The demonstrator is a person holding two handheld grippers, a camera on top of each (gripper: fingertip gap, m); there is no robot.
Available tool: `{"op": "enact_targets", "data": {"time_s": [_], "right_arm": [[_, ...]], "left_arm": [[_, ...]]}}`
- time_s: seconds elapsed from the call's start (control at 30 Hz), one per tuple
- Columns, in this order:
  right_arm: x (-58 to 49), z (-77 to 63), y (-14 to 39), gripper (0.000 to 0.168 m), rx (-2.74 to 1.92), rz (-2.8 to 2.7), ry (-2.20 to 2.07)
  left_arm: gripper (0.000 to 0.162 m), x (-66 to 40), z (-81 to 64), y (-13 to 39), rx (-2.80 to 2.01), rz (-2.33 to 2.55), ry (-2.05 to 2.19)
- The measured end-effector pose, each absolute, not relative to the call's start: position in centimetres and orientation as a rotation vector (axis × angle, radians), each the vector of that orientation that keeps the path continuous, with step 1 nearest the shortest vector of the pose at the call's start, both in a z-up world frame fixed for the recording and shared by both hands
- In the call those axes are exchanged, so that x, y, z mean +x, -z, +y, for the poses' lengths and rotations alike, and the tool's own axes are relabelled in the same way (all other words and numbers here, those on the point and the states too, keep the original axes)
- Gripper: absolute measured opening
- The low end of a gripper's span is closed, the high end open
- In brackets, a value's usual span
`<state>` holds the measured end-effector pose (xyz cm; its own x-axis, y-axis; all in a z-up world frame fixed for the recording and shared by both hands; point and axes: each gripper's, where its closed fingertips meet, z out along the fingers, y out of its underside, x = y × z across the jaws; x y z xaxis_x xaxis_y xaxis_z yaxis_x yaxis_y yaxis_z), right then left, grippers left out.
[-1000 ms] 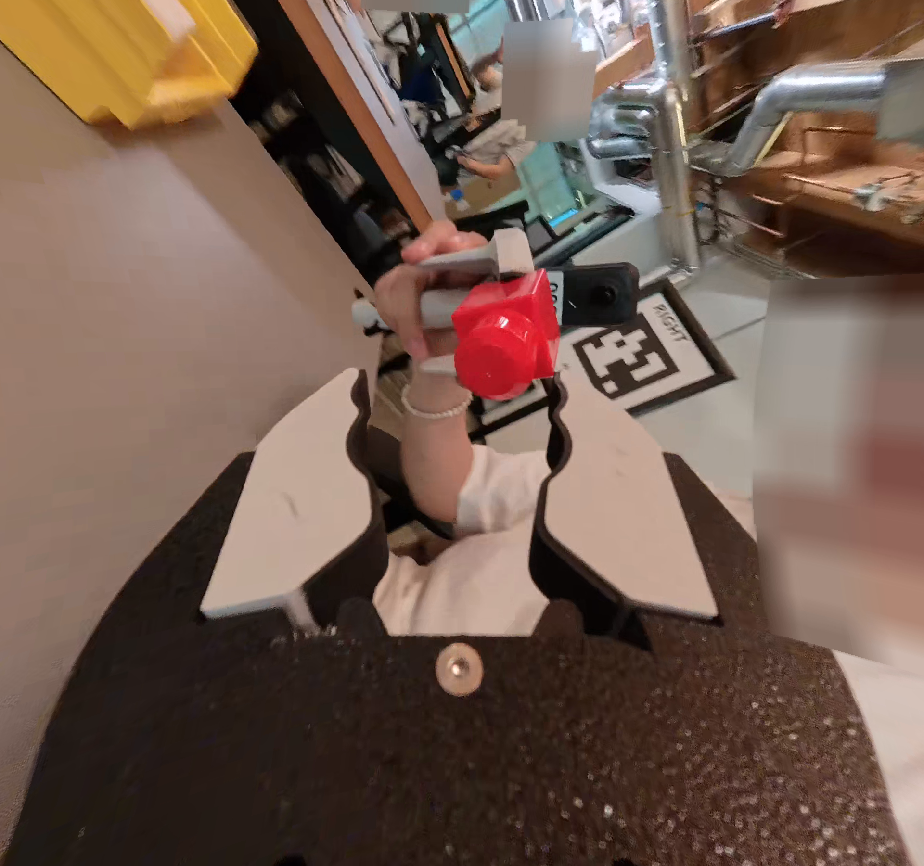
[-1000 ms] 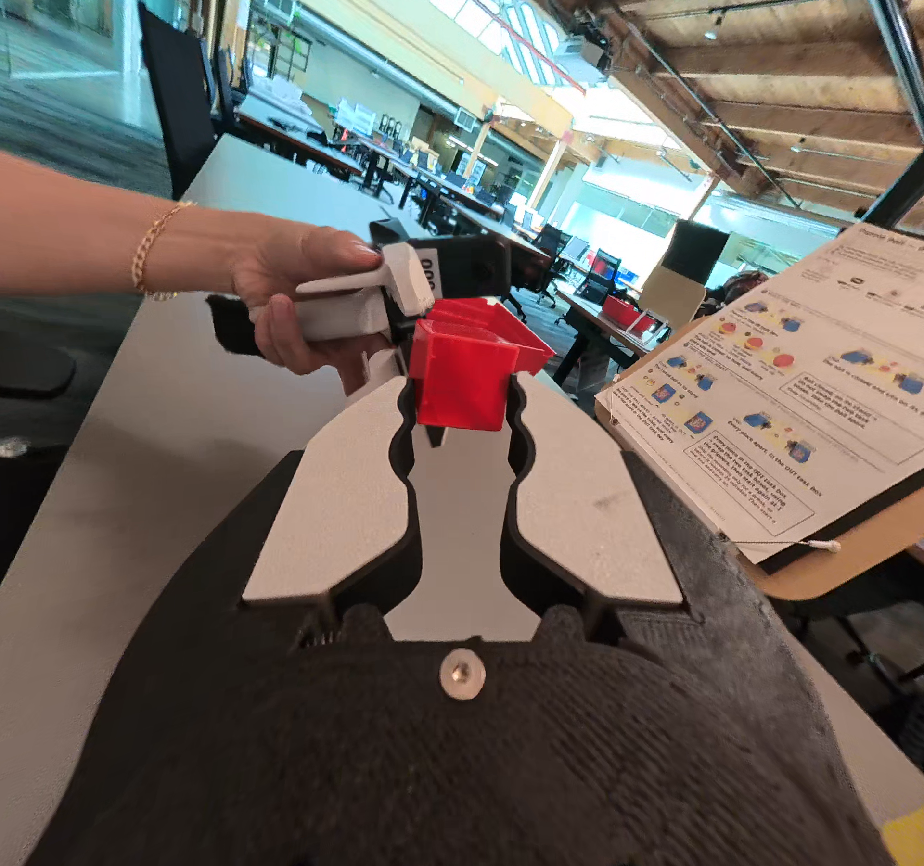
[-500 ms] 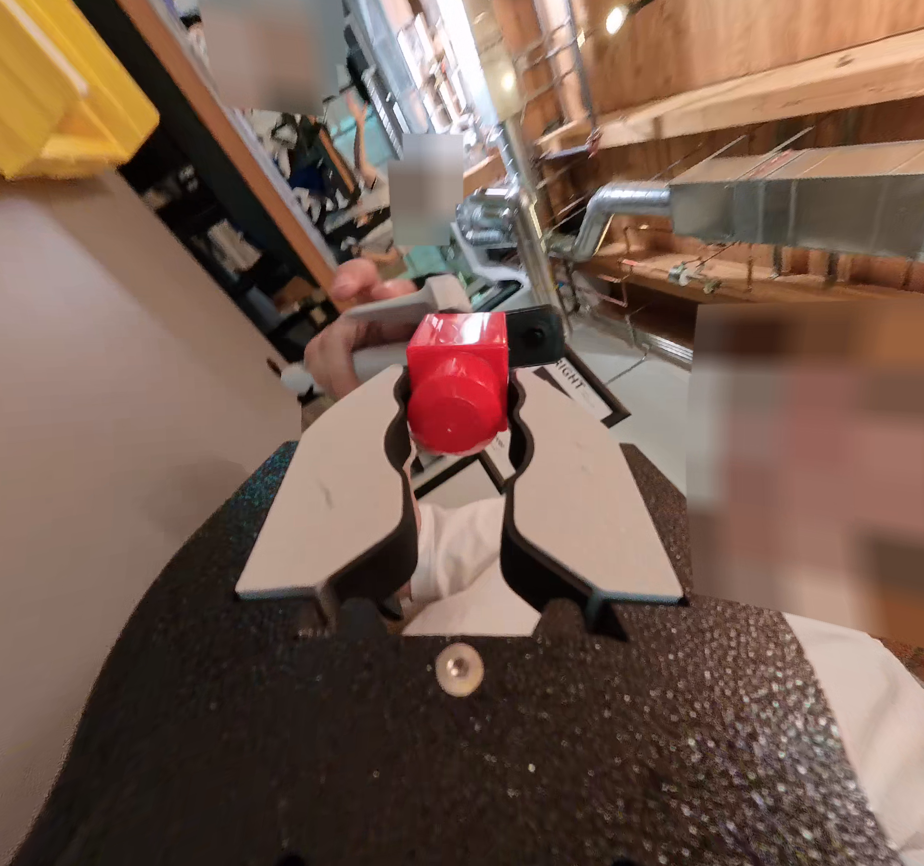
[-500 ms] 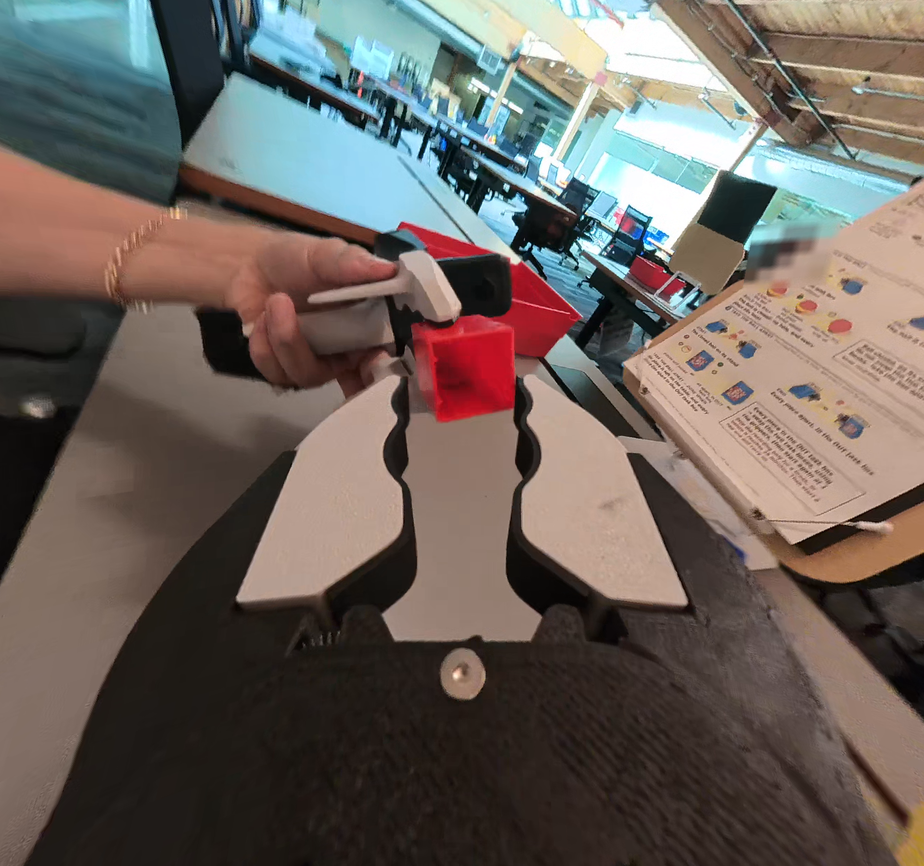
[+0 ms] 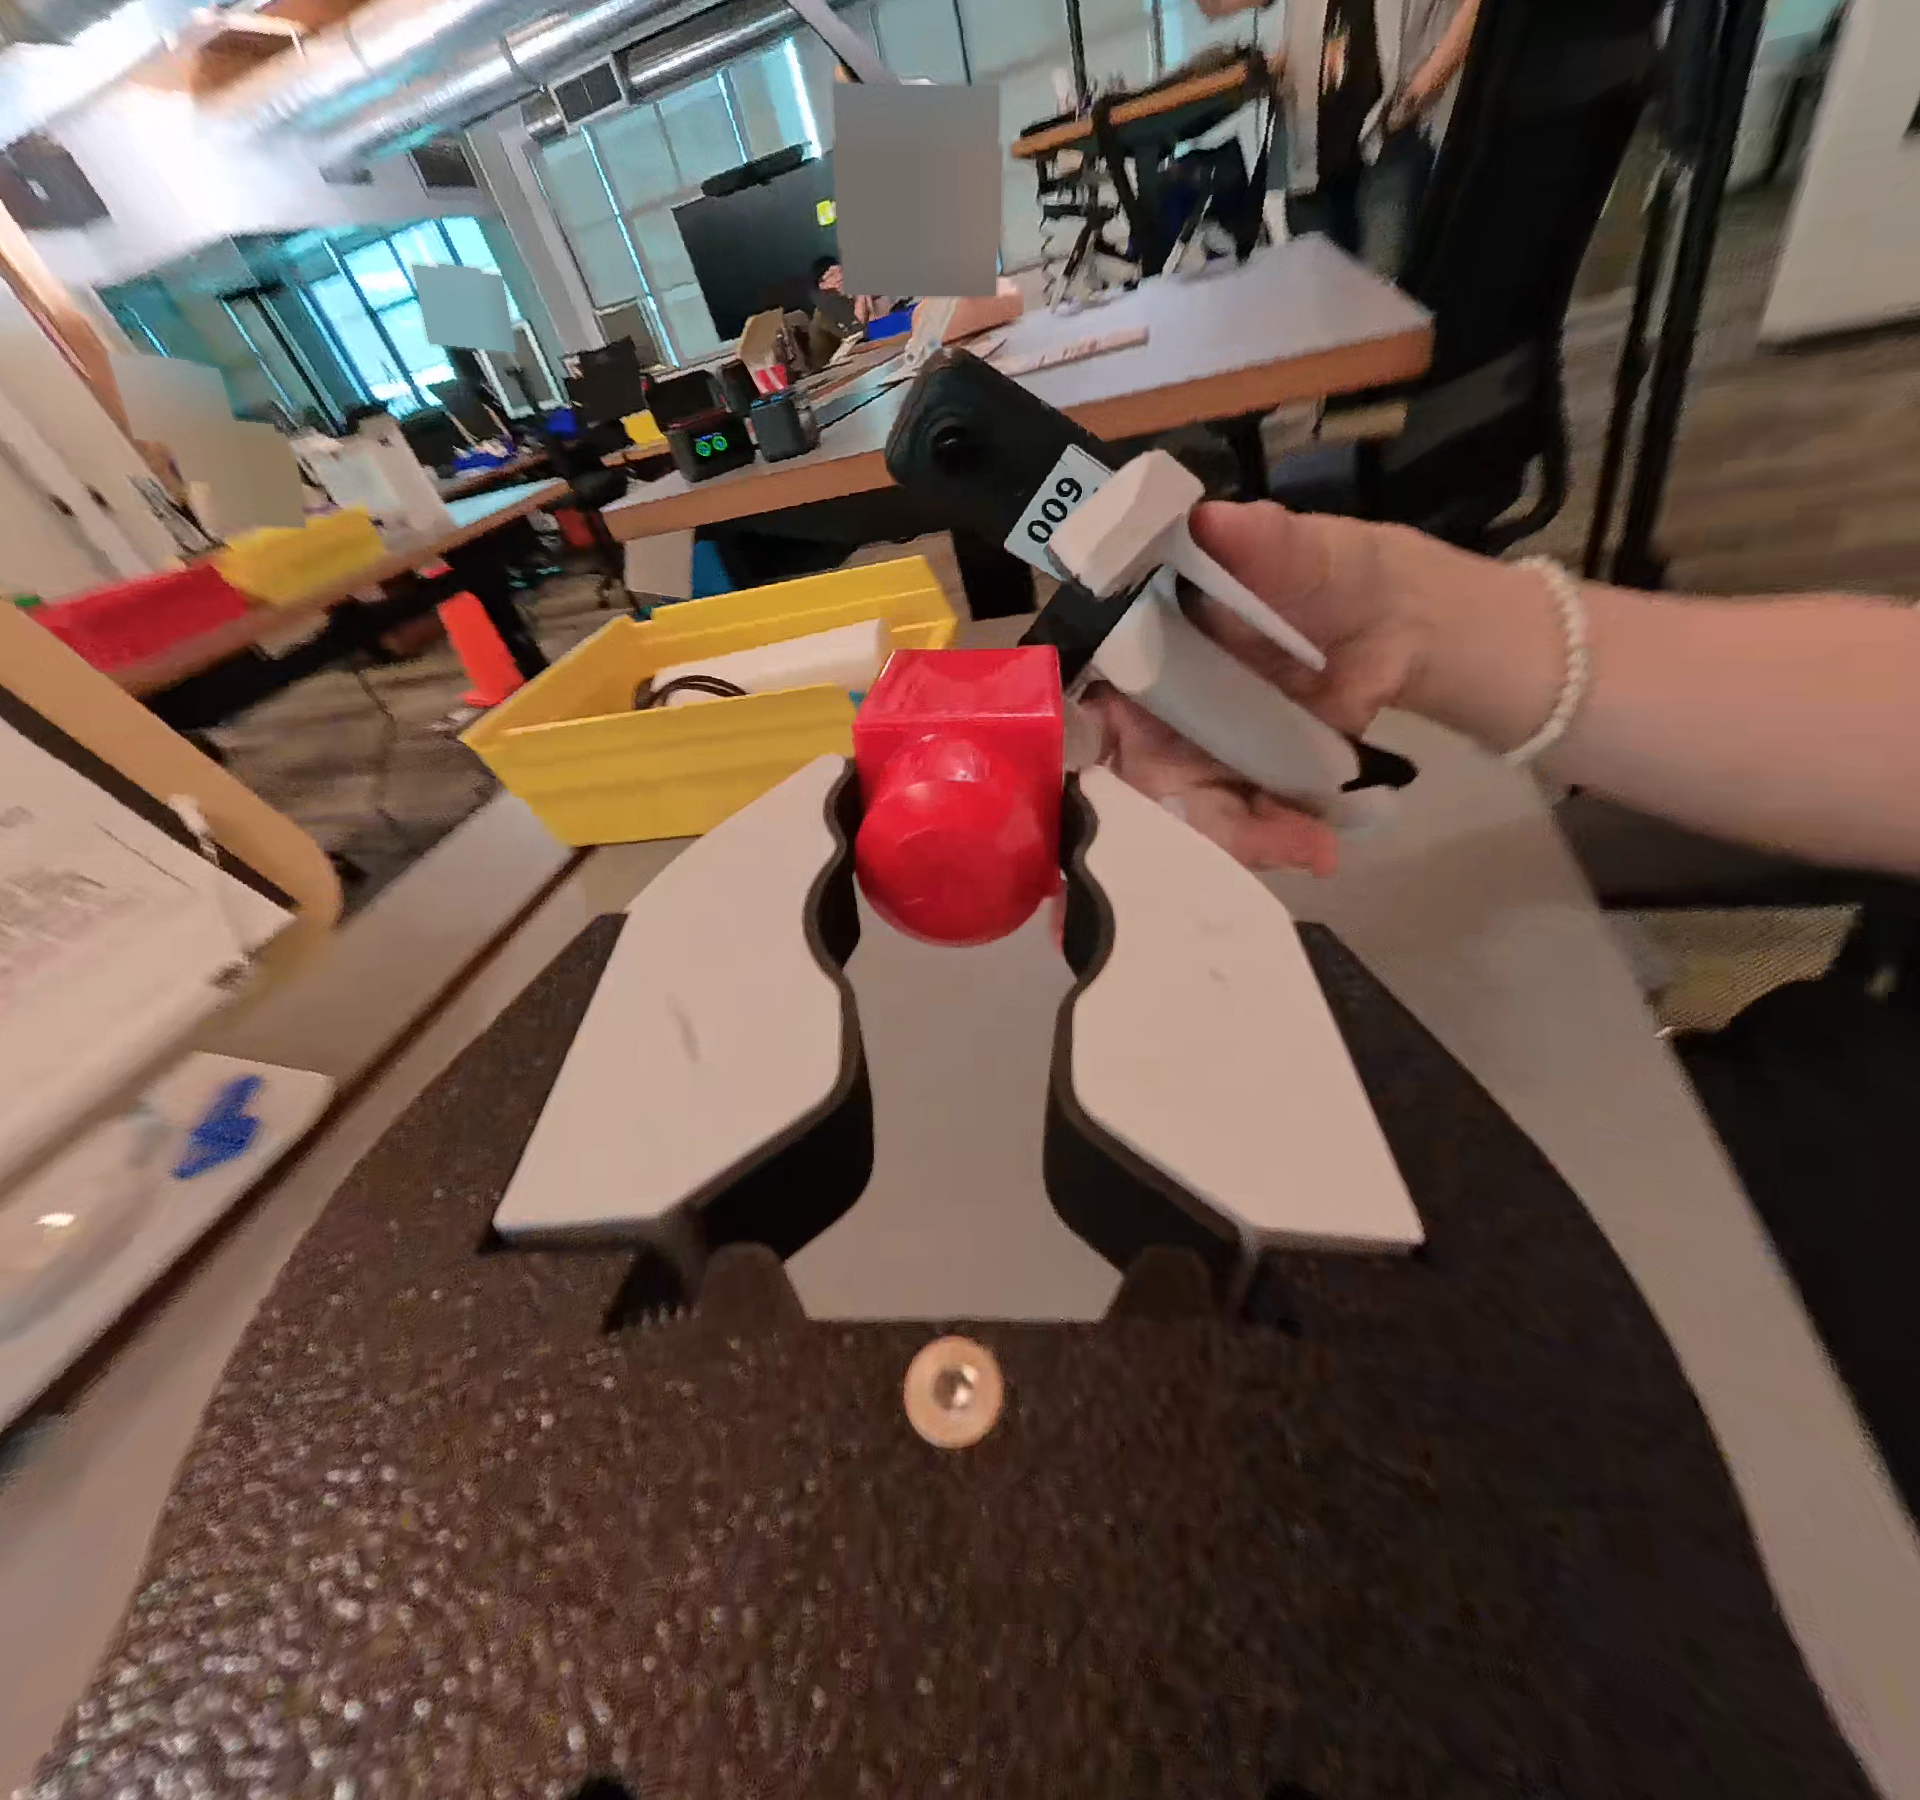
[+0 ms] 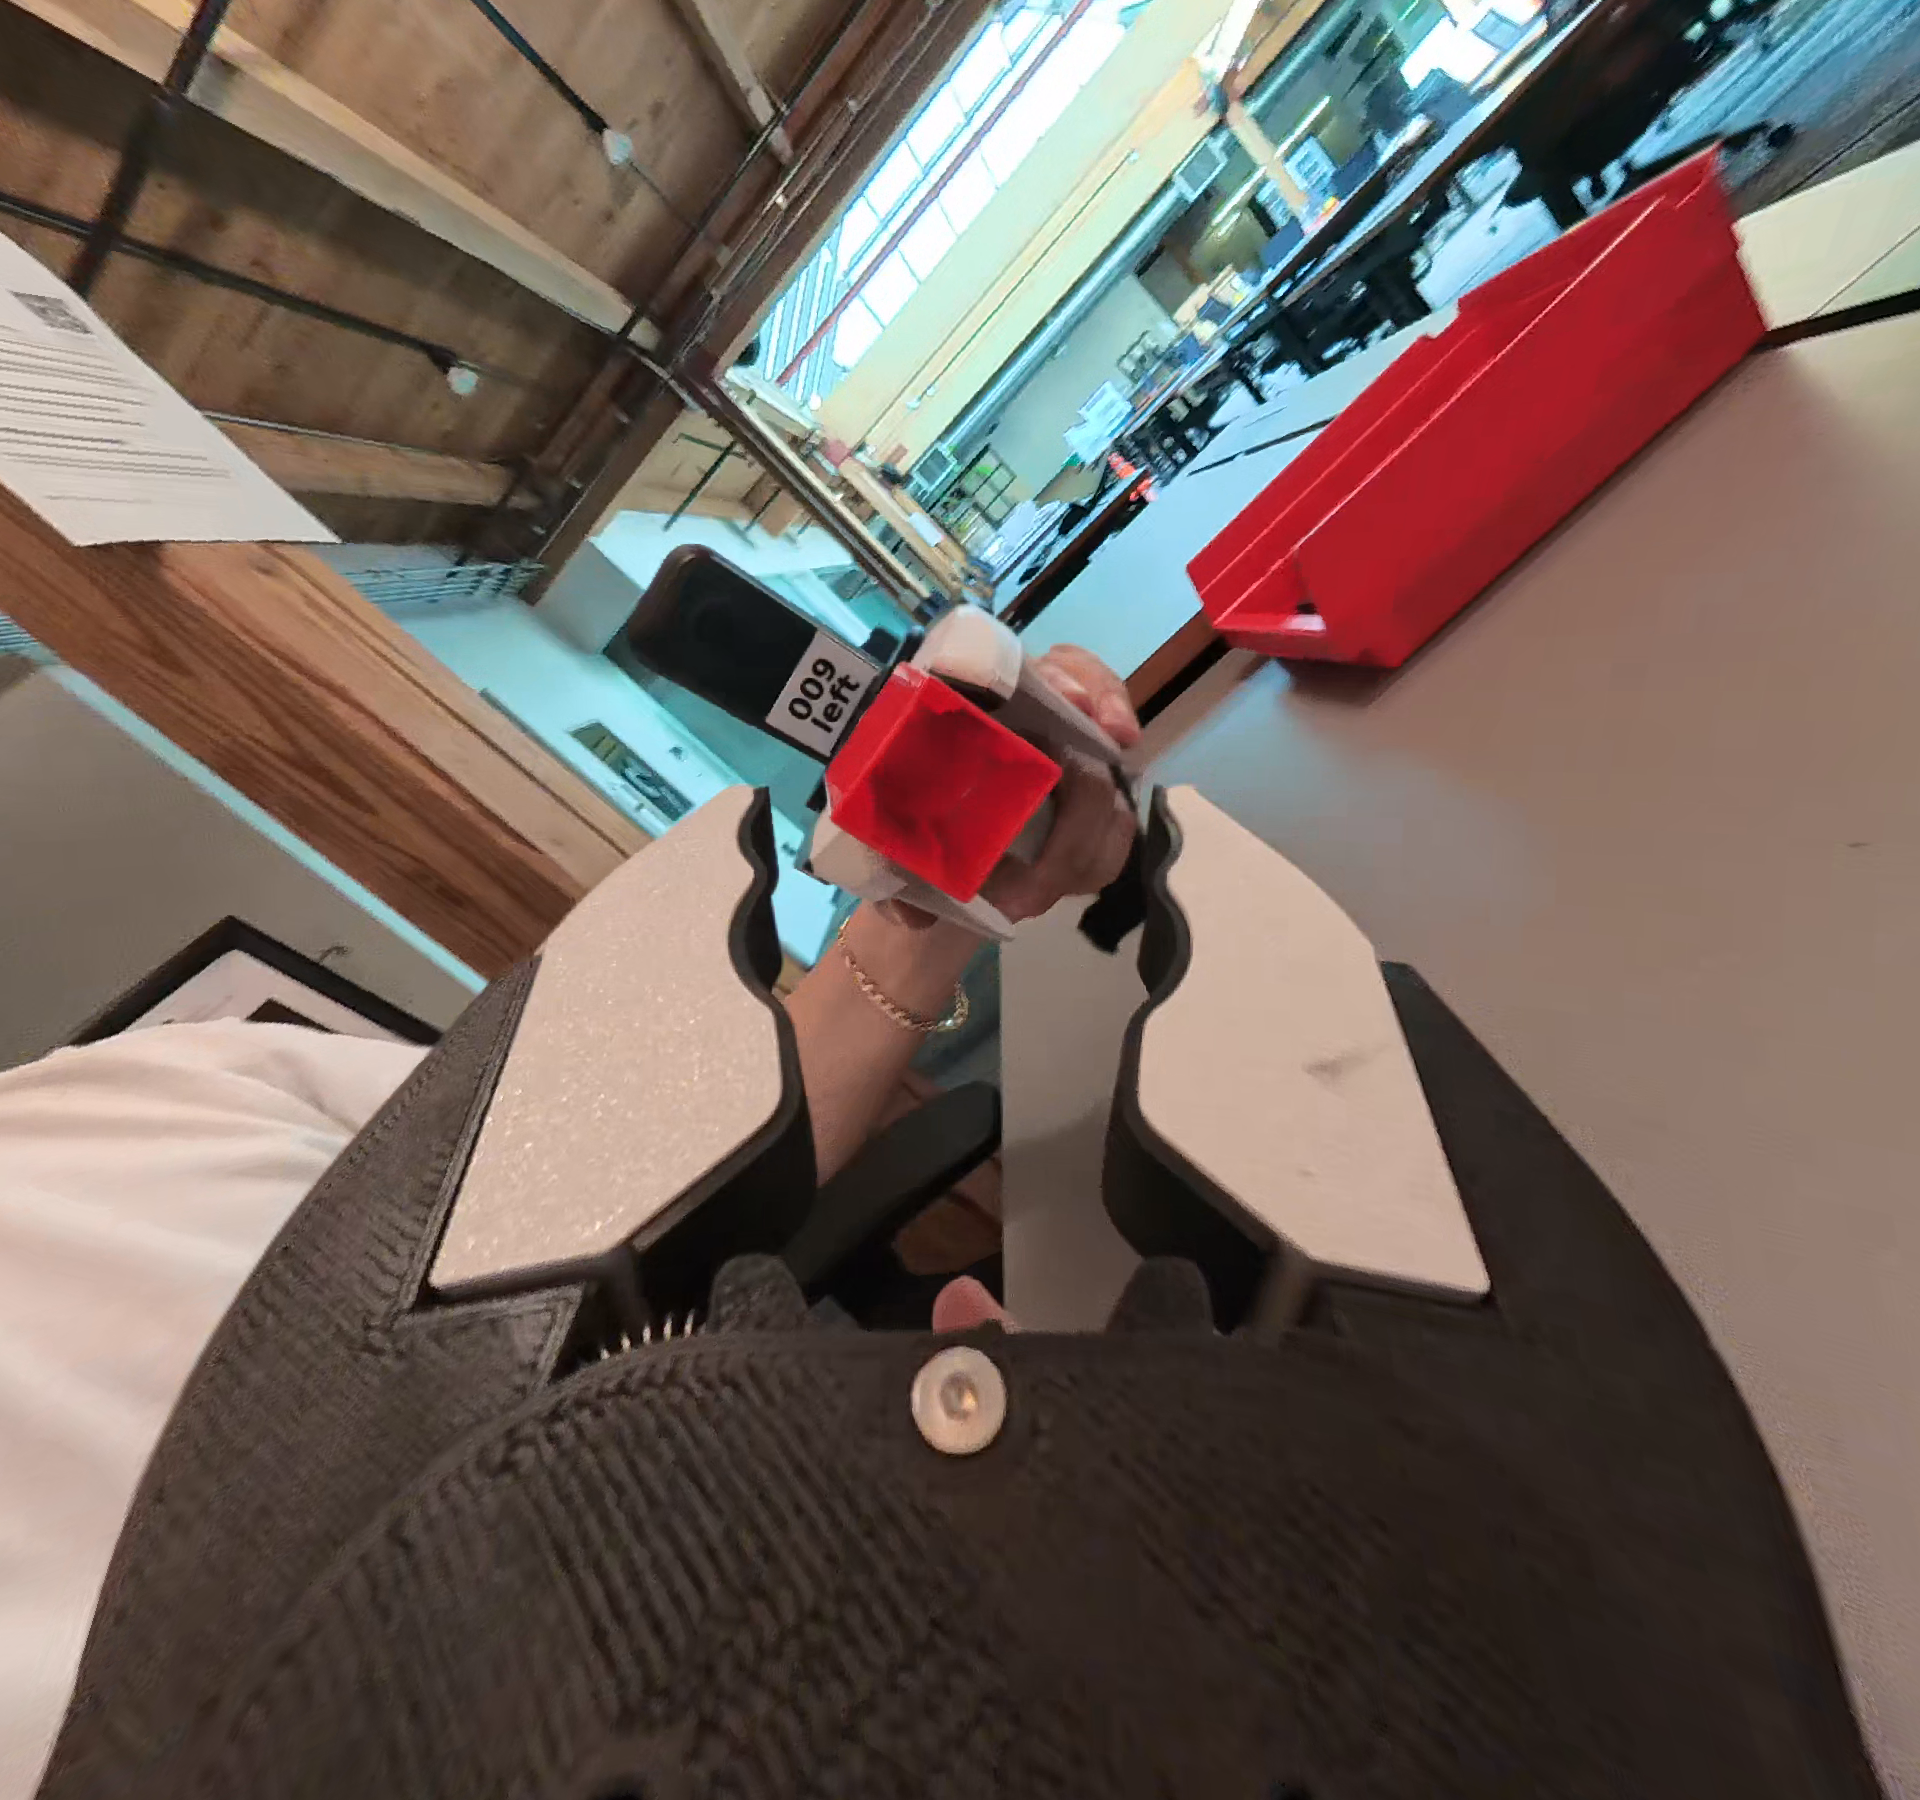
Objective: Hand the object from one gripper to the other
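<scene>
The left gripper (image 5: 956, 815) pinched a red plastic block with a rounded knob (image 5: 951, 805) between its fingertips, above a grey tabletop (image 5: 1455, 971). The right gripper (image 6: 956, 851) stood spread and empty, with the block a little beyond its tips. The handover looked done, with only drawing apart left. Each gripper's black camera (image 5: 971, 457) carried a small white printed sticker (image 5: 1055, 509).

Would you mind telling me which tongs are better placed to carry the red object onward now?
Left. The left tongs are shut on the red object, while the right tongs stand open and empty, apart from it.
</scene>
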<state>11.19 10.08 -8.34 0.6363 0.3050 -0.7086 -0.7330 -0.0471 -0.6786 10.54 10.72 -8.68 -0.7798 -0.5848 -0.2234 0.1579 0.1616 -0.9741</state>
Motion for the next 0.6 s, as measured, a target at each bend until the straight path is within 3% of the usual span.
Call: {"op": "enact_targets", "data": {"time_s": [0.1,0.17,0.3,0.4,0.47,0.53,0.6], "right_arm": [[9.9,10.7,8.7,0.061,-1.406,0.354,-0.932],[10.0,10.9,8.5,0.042,-1.375,0.362,-0.948],[10.4,11.3,8.6,0.039,-1.397,0.287,-0.808],[11.1,11.0,8.7,0.038,-1.493,0.199,-0.546],[12.1,10.5,9.6,0.038,-1.621,0.151,-0.291],[12.5,10.0,9.6,0.038,-1.688,0.083,-0.089],[12.8,9.8,9.3,0.037,-1.711,0.012,0.104]], "left_arm": [[0.036,10.0,10.1,9.0,-0.266,1.875,1.573],[0.036,10.2,10.1,9.3,-0.246,1.872,1.51],[0.04,10.5,10.6,10.1,-0.35,1.907,1.485],[0.073,10.5,11.2,10.3,-0.514,1.95,1.56],[0.071,10.6,12.1,9.8,-0.623,1.963,1.597],[0.05,10.9,12.9,9.1,-0.71,1.957,1.583],[0.047,11.0,13.0,8.7,-0.857,1.989,1.606]]}}
